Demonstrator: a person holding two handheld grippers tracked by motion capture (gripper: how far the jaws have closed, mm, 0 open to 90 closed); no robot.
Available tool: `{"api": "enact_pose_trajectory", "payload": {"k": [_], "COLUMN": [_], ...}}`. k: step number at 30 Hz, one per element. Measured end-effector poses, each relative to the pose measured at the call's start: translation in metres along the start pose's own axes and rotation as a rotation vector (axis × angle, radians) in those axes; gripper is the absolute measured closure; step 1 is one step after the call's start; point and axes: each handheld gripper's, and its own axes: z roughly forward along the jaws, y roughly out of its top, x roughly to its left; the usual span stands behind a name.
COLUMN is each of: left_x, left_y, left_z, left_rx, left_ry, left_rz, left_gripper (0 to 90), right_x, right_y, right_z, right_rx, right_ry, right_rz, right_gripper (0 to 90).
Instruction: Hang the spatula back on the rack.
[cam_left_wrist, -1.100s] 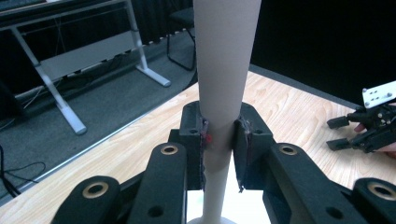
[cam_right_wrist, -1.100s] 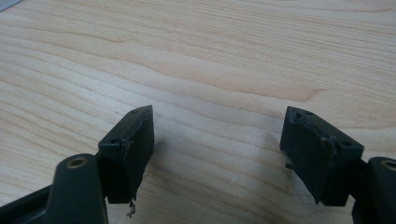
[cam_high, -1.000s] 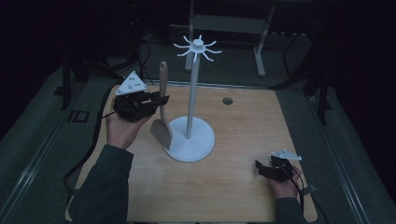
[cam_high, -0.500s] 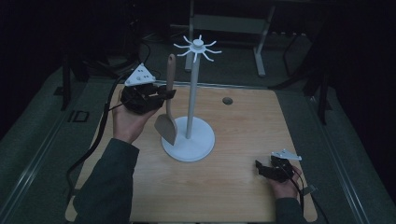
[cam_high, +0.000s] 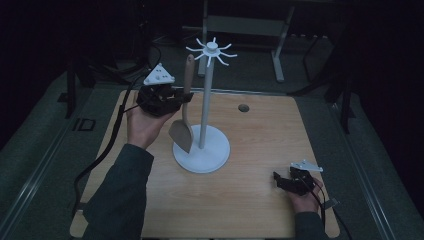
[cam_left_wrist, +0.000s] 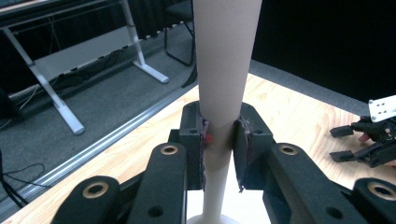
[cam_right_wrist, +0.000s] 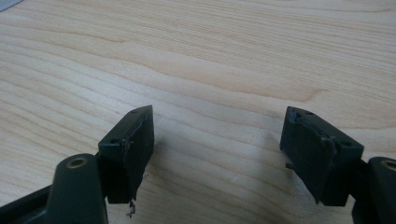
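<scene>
A wooden spatula (cam_high: 184, 112) is hanging upright in the air above the middle of the table (cam_high: 260, 145), handle up and blade down, the blade just in front of the white stand's round base (cam_high: 202, 155). The left hand-held gripper (cam_high: 172, 98) is clamping the handle partway along its length, jaws pressing on both sides. Gripping it there is keeping the handle's top free, probably so it can be hooked on one of the stand's radiating top hooks (cam_high: 212, 48), which it is sitting just beside and slightly below. The right hand-held gripper (cam_high: 286, 181) is resting near the table's near right corner, jaws spread apart with nothing between them, seemingly just waiting out of the way. No brand, label or writing is readable anywhere.
</scene>
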Motion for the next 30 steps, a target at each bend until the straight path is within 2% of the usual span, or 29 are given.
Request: {"api": "enact_pose_trajectory", "payload": {"k": [4, 8, 13, 16, 21, 27, 30], "left_x": [0.001, 0.001, -0.001, -0.001, -0.002, -0.004, -0.005], "left_y": [0.000, 0.000, -0.001, -0.003, -0.008, -0.020, -0.030], "left_z": [0.007, 0.011, 0.013, 0.013, 0.009, 0.000, -0.005], "left_rx": [0.010, -0.003, -0.016, -0.028, -0.058, -0.085, -0.080], "left_ry": [-0.012, -0.030, -0.030, -0.021, -0.027, -0.021, -0.015], "left_rz": [-0.005, -0.019, -0.033, -0.042, -0.051, -0.068, -0.071], "left_gripper": [75.6, 75.6, 74.0, 61.9, 50.1, 43.6, 43.3], "right_x": [0.000, 0.000, 0.000, 0.000, 0.000, 0.000, 0.000], "right_y": [0.000, 0.000, 0.000, 0.000, 0.000, 0.000, 0.000], "right_z": [0.000, 0.000, 0.000, 0.000, 0.000, 0.000, 0.000], "right_rx": [0.000, 0.000, 0.000, -0.001, 0.000, 0.000, 0.000], "right_ry": [0.000, 0.001, 0.001, 0.001, 0.002, 0.002, 0.002], "right_rz": [0.000, 0.000, 0.000, -0.001, -0.001, -0.001, -0.001], "right_gripper": [26.0, 26.0, 26.0, 26.0, 26.0, 26.0, 26.0]}}
